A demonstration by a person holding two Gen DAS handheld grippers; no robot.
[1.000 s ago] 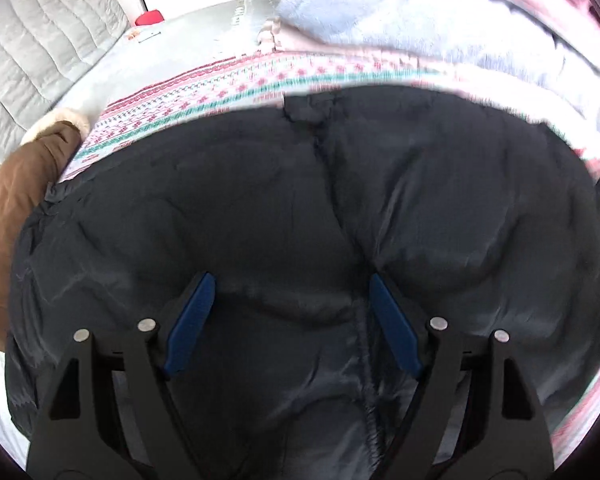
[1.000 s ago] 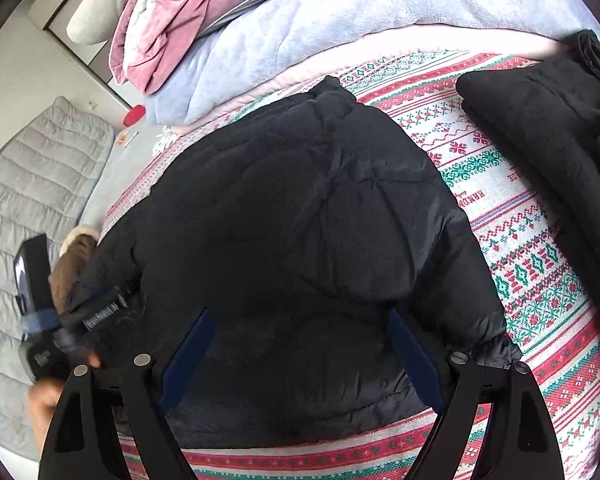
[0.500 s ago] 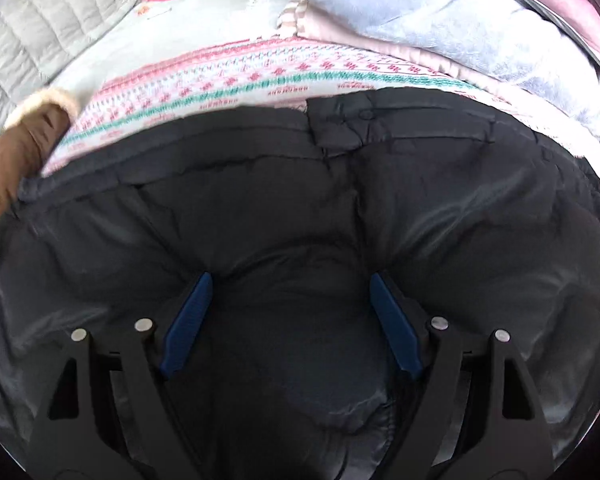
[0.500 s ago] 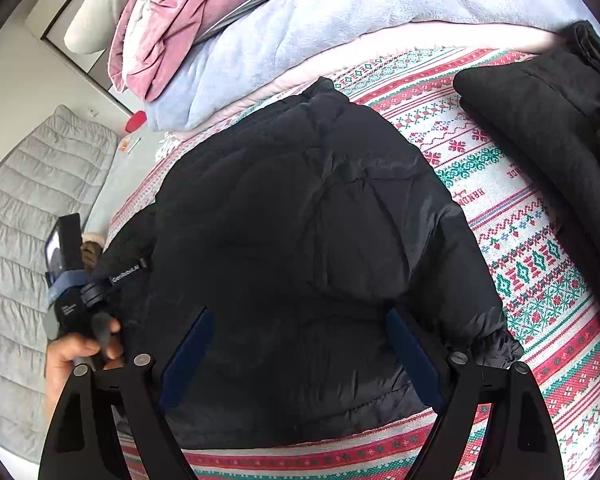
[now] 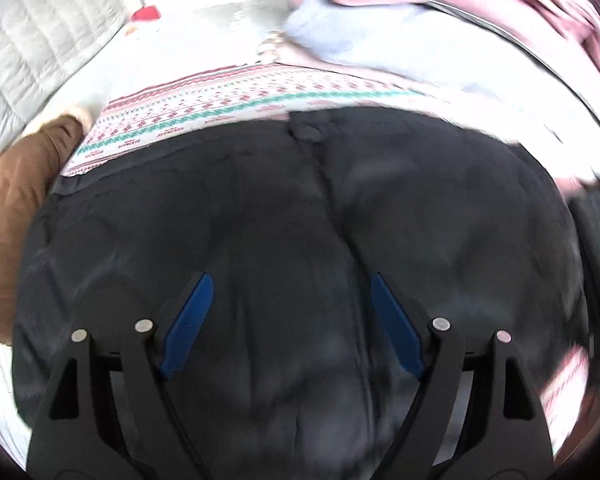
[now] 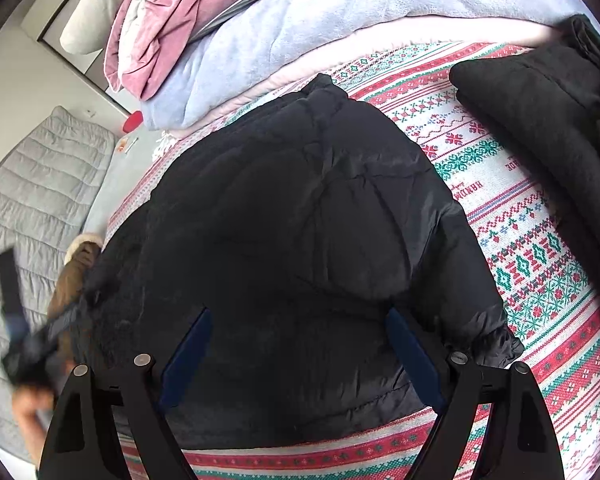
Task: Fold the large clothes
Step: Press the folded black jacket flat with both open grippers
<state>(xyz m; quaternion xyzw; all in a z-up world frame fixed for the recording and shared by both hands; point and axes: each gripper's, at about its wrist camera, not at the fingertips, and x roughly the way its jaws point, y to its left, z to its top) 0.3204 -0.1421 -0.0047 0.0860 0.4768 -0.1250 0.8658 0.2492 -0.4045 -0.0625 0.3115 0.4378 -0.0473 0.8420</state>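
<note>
**Desk:** Black quilted puffer jacket (image 6: 300, 232) — where is it being shown, and how are the tools being held?

**Caption writer:** It is being shown lying spread across a red, green and white patterned knit blanket (image 6: 540, 264), apparently on a bed. The left gripper (image 5: 288, 324), blue-padded, is being held spread wide just above the jacket's middle seam, with nothing pinched. The right gripper (image 6: 300, 352) is being held equally wide over the near hem, also empty. At the lower left of the right wrist view, the left tool is being caught as a blur, with a hand (image 6: 28, 404) beneath it.

**Desk:** What risk is being flagged?

**Caption writer:** Slippage, as a judgement. The shell looks slick and puffy, so a shallow pinch could be lost mid-fold, or only the top layer could be taken and the fold left lopsided. The elastic cuff (image 6: 496, 344) at the near right could be dragged under and trapped.

**Desk:** And room at the edges?

**Caption writer:** Bare blanket is being left open to the jacket's right and along the near hem. Beyond that, a second black padded garment (image 6: 548, 112) is being shown near the right edge, apart from the jacket. A brown fur-trimmed coat (image 5: 24, 184) is crowding the left side, just beside the jacket. Stacked lavender and pink fleece bedding (image 6: 260, 32) is closing off the far end.
</note>
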